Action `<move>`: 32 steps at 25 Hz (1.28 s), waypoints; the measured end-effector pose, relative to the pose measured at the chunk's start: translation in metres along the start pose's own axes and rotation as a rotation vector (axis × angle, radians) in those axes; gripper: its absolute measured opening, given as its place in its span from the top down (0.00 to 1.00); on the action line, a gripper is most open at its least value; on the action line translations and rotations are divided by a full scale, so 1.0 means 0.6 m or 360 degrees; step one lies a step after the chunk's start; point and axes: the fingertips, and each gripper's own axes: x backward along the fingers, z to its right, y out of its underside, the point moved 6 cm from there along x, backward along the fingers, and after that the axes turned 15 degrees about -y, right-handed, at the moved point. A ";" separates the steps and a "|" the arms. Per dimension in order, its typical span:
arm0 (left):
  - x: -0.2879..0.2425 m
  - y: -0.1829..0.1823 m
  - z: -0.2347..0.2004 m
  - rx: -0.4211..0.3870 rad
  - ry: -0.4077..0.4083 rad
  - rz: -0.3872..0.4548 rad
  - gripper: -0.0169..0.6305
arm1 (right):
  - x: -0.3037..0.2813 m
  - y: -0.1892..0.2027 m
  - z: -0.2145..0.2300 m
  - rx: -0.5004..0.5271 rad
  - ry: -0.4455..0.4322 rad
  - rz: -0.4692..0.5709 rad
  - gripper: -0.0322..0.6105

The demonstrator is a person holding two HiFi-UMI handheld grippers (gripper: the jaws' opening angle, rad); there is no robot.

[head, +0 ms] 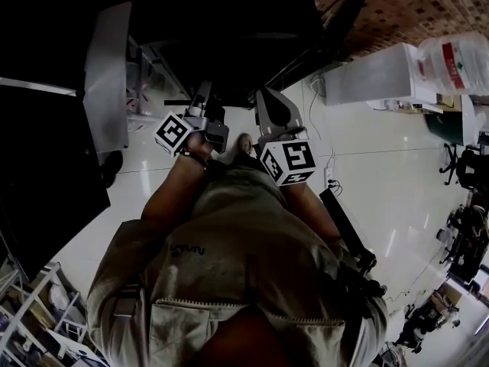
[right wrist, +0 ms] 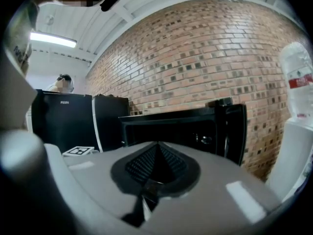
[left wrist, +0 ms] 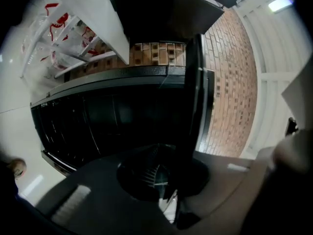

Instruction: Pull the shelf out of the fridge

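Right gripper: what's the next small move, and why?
Probably advance the right gripper toward the open fridge. Its jaws are together on nothing and it hangs well apart from the fridge. The door already stands open to the right. The inside is too dark from here to pick out the shelf.

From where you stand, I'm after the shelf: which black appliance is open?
The low appliance by the brick wall, door swung right; the tall fridge is shut.

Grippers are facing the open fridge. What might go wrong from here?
1. The left gripper and right gripper both show shut, empty jaws; pushed in like that, they may bump rather than grip.
2. The dark door edge stands close ahead of the left gripper and might get knocked.
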 end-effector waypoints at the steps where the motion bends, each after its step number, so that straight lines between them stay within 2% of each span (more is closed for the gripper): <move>1: 0.005 0.004 0.004 -0.0003 0.0017 -0.0019 0.94 | 0.001 -0.001 -0.003 -0.0005 0.0007 0.0008 0.95; 10: 0.052 0.004 0.000 0.0096 0.0069 -0.0125 0.94 | 0.028 -0.012 -0.055 -0.0022 0.0123 0.0066 0.95; 14: 0.069 0.019 0.004 0.0130 0.0095 -0.0119 0.94 | 0.058 -0.023 -0.077 -0.0002 0.0120 0.0076 0.95; 21: 0.109 0.076 0.036 0.0084 0.0169 -0.0014 0.94 | 0.125 -0.047 -0.061 0.0034 -0.0010 0.0170 0.95; 28: 0.183 0.152 0.068 0.0039 0.0168 0.0167 0.94 | 0.210 -0.071 -0.029 0.0073 -0.0154 0.0239 0.95; 32: 0.225 0.178 0.073 0.0013 0.0149 0.0231 0.94 | 0.244 -0.072 -0.016 0.0010 -0.0192 0.0307 0.95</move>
